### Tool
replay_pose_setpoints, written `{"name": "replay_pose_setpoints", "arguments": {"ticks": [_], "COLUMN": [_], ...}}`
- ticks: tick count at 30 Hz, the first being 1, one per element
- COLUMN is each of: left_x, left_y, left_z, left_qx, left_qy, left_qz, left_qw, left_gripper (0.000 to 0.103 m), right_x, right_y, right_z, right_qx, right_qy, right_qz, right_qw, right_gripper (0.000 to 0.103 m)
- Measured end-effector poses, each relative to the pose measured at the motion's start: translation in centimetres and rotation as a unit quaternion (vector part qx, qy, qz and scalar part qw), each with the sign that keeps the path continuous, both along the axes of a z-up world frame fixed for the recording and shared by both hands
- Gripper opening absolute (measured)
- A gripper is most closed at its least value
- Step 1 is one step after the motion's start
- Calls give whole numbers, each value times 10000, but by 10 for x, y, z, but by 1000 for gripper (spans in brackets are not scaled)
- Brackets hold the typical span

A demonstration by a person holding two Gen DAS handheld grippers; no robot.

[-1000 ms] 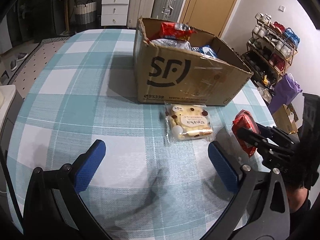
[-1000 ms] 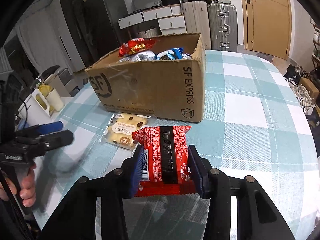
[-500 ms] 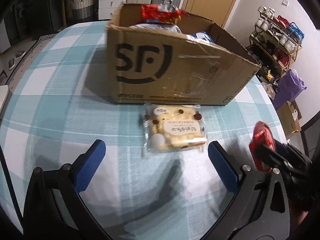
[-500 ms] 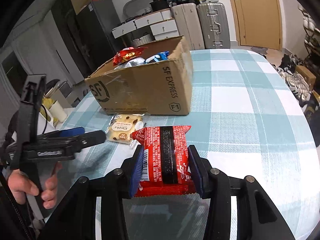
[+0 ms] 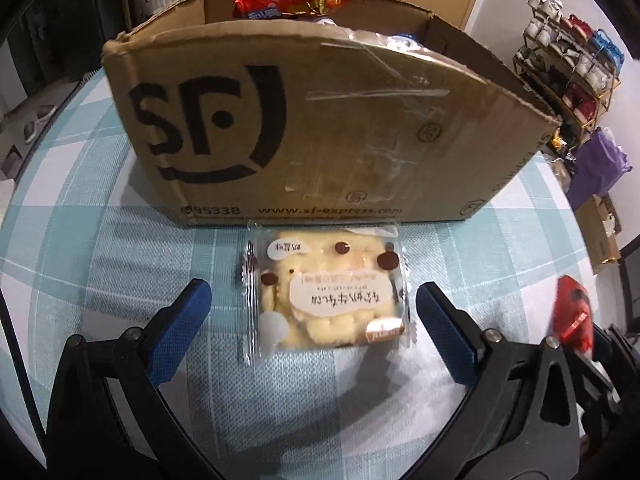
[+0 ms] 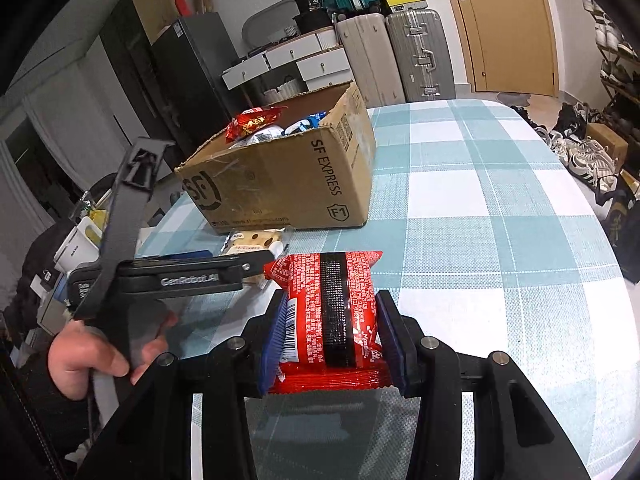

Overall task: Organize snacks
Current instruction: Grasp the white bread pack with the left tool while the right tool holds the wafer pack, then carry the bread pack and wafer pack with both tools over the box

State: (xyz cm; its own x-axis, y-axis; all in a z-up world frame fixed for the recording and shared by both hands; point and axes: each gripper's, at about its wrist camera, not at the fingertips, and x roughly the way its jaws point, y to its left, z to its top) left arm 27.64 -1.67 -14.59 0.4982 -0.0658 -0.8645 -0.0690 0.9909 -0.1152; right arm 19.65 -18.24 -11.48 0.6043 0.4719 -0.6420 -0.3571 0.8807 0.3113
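Note:
A clear-wrapped pale cake pack (image 5: pixel 326 294) (image 6: pixel 256 241) lies on the checked tablecloth just in front of the brown SF cardboard box (image 5: pixel 304 120) (image 6: pixel 288 184). My left gripper (image 5: pixel 310 300) is open, its blue pads (image 5: pixel 182 322) either side of the cake pack and apart from it. My right gripper (image 6: pixel 331 312) is shut on a red snack packet (image 6: pixel 332 308), held above the table to the right; that packet (image 5: pixel 572 312) also shows at the left wrist view's right edge. Red and blue snack bags (image 6: pixel 256 120) stick out of the box.
The table (image 6: pixel 500 240) with its teal and white check cloth extends right of the box. A hand (image 6: pixel 92 356) holds the left gripper's handle. Suitcases (image 6: pixel 416 56), white drawers and a door stand behind; a shoe rack (image 5: pixel 568 64) is at the right.
My left gripper has moved forward and down toward the box until its pads flank the cake pack. The right gripper drifted slightly, still holding the red packet.

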Motion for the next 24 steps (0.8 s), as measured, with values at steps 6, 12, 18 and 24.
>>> {"name": "replay_pose_setpoints", "arguments": {"ticks": [6,12,18,24], "left_x": [14,20,16,18], "left_y": [-17,-24,-24,-12], "left_z": [-4,-3,5,11], "left_qx": [425,447,207,-80], "left_qy": [46,-98,-383,-431], "left_qz": [15,-8,-417,-357], "left_qw": [9991,9990,9982,9984], "left_gripper": [102,93,61,61], "right_x": [-2,-3,-4,-8], "right_y": [-4,-6,-6,-4], "right_z": [0,0,0,7], "right_qx": [74,72,151,182], "right_qy": [-5,-4,49,-1], "right_qz": [-8,-21,-25,-31], "right_qw": [10000,10000,9999,9998], "right_gripper": [44,44,44,44]}}
